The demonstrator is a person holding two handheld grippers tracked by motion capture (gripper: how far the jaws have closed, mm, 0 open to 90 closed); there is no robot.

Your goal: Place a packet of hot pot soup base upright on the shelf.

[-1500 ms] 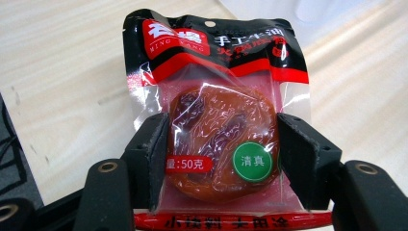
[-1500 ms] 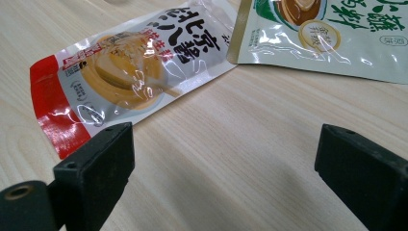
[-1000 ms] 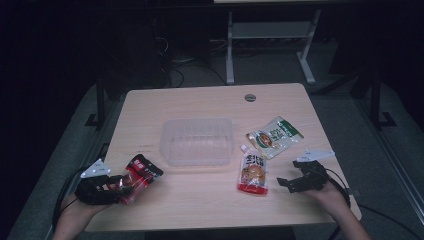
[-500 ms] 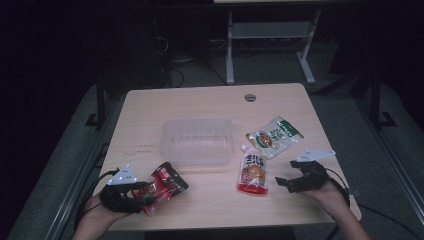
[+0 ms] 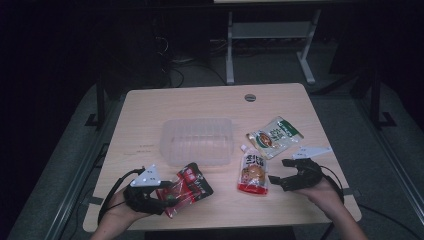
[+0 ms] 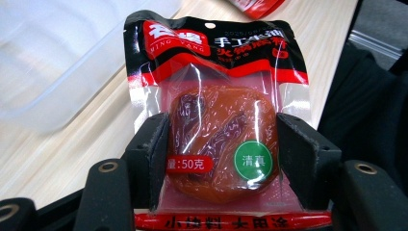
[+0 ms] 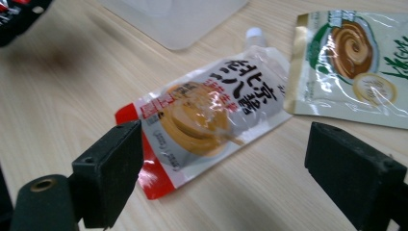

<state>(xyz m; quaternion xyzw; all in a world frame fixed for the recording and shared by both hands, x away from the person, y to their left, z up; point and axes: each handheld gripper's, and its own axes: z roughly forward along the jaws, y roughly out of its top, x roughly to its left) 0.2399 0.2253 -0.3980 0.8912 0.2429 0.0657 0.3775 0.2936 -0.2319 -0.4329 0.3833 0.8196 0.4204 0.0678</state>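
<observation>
My left gripper [image 5: 167, 196] is shut on a red-and-black sauce packet [image 5: 189, 186] near the table's front left edge. In the left gripper view both pads press the clear lower part of the packet [image 6: 219, 120]. My right gripper [image 5: 278, 178] is open at the front right, and its jaws have just closed a little with nothing between them. A white-and-red spouted pouch [image 5: 253, 172] lies flat on the table just left of its fingertips. In the right gripper view that pouch [image 7: 207, 115] lies ahead of the jaws.
A clear plastic container [image 5: 197, 125] sits at the table's middle. A green-and-white pouch [image 5: 274, 136] lies right of it, also seen as the green-and-white pouch [image 7: 356, 57] in the right gripper view. A round cable hole [image 5: 250, 97] is at the far edge. Dark floor surrounds the table.
My left gripper has carried the red packet rightward along the front edge, toward the container's near side. The right gripper has barely shifted beside the spouted pouch.
</observation>
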